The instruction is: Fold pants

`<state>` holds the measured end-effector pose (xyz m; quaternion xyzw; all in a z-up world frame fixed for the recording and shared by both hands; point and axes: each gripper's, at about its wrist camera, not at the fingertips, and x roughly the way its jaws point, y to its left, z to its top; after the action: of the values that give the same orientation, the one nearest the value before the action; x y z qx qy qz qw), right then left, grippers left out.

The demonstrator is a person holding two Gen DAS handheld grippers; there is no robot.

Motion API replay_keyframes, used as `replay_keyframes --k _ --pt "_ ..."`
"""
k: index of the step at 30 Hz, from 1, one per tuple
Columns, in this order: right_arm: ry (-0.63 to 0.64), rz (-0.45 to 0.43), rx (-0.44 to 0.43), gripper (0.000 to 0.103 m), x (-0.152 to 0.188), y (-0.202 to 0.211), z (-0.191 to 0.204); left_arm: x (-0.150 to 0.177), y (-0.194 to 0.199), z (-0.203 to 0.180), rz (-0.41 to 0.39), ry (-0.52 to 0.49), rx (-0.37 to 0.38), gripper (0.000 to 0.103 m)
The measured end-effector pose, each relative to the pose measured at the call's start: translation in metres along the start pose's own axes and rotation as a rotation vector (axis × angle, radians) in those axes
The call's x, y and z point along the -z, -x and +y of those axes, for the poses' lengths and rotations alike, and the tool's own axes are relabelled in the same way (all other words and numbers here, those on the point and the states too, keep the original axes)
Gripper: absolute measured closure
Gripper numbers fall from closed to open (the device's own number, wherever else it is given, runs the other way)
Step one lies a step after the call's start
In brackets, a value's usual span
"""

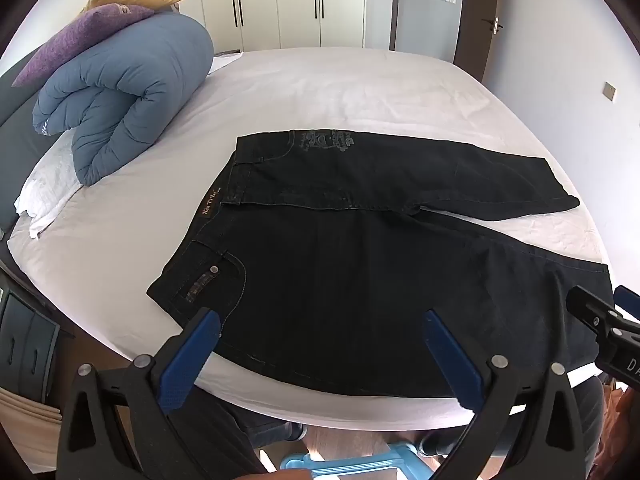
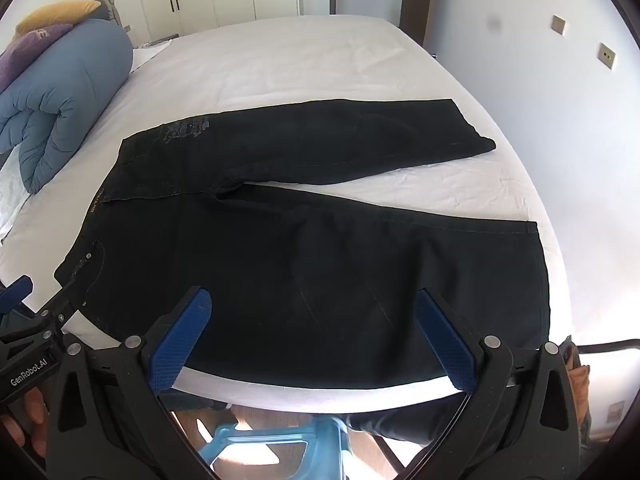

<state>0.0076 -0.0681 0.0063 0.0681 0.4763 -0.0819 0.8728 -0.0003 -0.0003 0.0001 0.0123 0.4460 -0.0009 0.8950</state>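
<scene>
left gripper [image 1: 320,354] and right gripper [image 2: 314,334] both wide, holding nothing, hovering over near bed [image 1: 320,80] edge. black pants [image 2: 300,272] flat on sheet, waist left, legs splayed right. beyond, rolled blue duvet [image 1: 128,92], pillows [image 1: 80,38].

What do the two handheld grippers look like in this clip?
Both match: the left gripper and right gripper have black plastic frames with silver rivets and blue textured pads. White "GenRobot.AI" lettering marks the left one's body.
</scene>
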Motion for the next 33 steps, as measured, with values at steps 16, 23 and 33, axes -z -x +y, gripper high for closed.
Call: replay_keyframes --k 16,23,33 --pt "0.000 -0.003 0.000 0.000 0.0012 -0.0020 -0.0020 -0.0012 -0.0012 -0.0043 0.003 0.000 -0.001 0.000" --pt "0.000 -0.004 0.000 0.000 0.0027 -0.0005 -0.0036 -0.0004 -0.0011 -0.0047 0.003 -0.001 -0.003 0.000" --pt "-0.007 -0.006 0.002 0.000 0.0018 0.0003 -0.0040 0.0007 0.0013 -0.0033 0.004 -0.001 -0.002 0.000"
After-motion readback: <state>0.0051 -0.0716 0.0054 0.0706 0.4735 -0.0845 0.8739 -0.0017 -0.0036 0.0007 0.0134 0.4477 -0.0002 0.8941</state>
